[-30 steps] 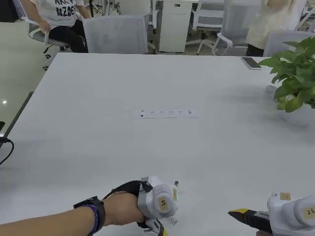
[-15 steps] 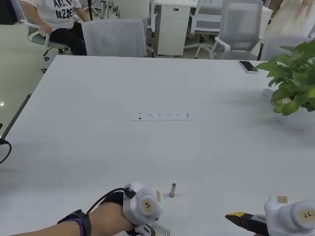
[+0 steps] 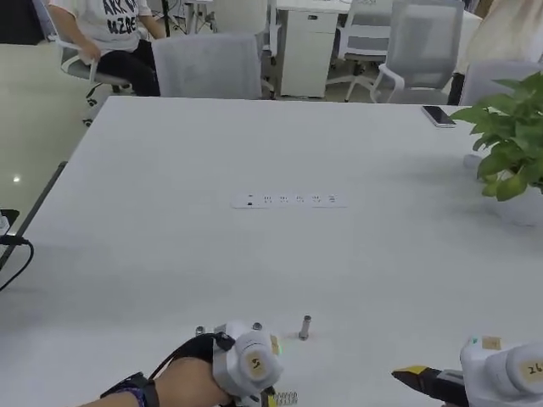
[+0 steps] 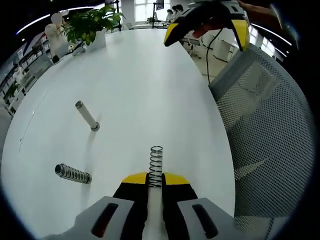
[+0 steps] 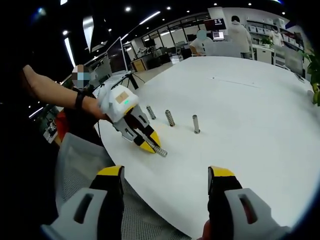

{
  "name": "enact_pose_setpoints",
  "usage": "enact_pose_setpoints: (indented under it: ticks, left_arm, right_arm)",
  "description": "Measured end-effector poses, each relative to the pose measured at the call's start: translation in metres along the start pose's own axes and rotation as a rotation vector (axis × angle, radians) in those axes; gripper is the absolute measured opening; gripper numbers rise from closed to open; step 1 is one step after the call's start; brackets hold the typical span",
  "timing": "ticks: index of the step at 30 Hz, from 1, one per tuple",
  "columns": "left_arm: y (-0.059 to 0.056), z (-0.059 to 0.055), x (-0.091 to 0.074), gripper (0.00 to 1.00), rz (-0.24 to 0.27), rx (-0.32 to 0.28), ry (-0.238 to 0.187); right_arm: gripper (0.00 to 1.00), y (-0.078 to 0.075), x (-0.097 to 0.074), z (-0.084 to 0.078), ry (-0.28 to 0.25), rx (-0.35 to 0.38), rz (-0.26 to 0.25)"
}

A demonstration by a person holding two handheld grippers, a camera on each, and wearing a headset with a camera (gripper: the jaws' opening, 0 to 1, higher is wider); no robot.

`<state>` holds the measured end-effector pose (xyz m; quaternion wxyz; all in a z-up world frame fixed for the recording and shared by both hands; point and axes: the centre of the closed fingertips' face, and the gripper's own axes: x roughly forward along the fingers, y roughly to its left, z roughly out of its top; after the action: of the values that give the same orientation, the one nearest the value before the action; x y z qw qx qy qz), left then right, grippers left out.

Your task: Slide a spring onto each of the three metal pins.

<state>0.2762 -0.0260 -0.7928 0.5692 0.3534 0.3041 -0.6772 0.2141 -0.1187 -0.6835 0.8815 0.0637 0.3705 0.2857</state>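
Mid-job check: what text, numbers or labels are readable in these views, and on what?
"5", likely: round sticker on left gripper.
"2…", cut off at frame edge: sticker on right gripper.
T-shirt print: cropped and blurred, unreadable.
Power strip markings: too small.

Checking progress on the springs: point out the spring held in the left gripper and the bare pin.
held spring (image 4: 156, 165), left gripper view, on its middle coils.
bare pin (image 4: 86, 116), left gripper view, on the middle of its shaft.
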Motion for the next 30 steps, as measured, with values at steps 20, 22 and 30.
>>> enact_pose_setpoints:
  ticks: [20, 22, 30]
  left_arm:
    - [-0.021, -0.044, -0.041, 0.02, 0.13, -0.263, -0.037]
    - [-0.021, -0.044, -0.047, 0.02, 0.147, -0.302, -0.064]
    - [-0.018, -0.047, -0.075, 0.02, 0.202, -0.41, -0.149]
  right_arm:
    - [0.65, 0.024, 0.021, 0.006, 0.028, -0.061, 0.065]
    - [0.65, 0.025, 0.022, 0.007, 0.024, -0.061, 0.067]
    - [0.63, 0.037, 0.031, 0.01, 0.043, -0.087, 0.108]
